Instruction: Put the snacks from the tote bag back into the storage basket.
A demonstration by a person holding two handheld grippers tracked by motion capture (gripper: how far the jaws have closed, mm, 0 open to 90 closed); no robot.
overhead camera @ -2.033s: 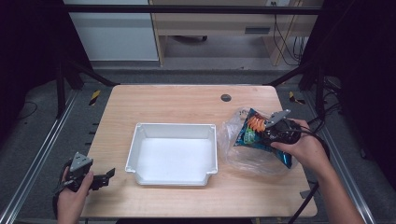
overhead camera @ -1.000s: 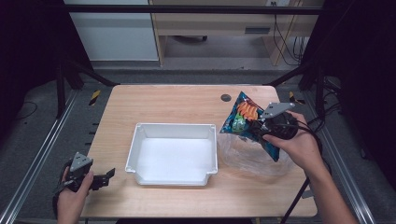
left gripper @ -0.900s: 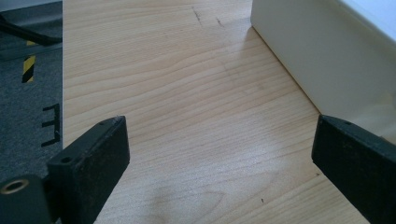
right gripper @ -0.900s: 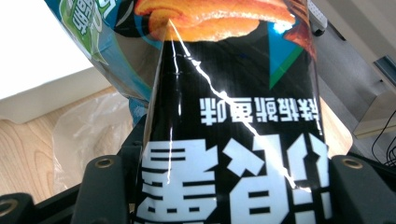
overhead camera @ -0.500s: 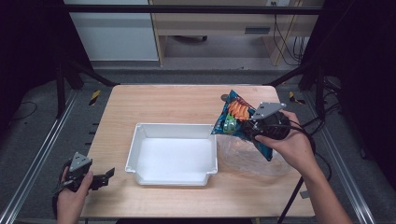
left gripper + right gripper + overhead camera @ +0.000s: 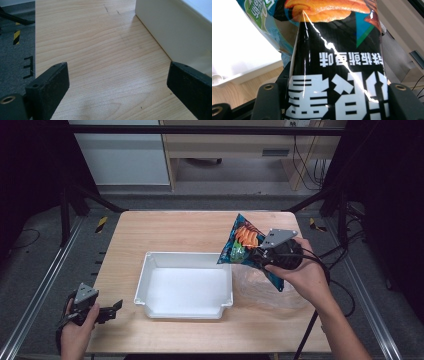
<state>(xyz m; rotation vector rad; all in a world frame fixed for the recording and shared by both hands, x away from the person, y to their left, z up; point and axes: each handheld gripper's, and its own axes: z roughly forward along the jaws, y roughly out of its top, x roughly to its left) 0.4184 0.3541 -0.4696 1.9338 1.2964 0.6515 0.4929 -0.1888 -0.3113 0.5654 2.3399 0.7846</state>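
A blue and black snack bag [image 6: 245, 245] with orange food pictured on it hangs in the air at the white bin's right rim, above a crumpled clear plastic bag [image 6: 270, 287]. My right gripper [image 6: 257, 256] is shut on the snack bag; up close, the snack bag [image 6: 334, 65] sits squeezed between both black jaws. The white bin [image 6: 185, 285] stands empty mid-table. My left gripper [image 6: 116, 307] rests at the table's near left corner, open, with bare wood [image 6: 105, 62] between its jaws and the white bin's wall [image 6: 165, 27] to its right.
A small dark round object [image 6: 238, 213] lies near the table's far edge. Metal rails run along both sides of the table, and cables trail off to the right.
My right gripper lifted the snack bag out of the clear plastic bag and carried it left toward the bin's rim. The left gripper stayed still.
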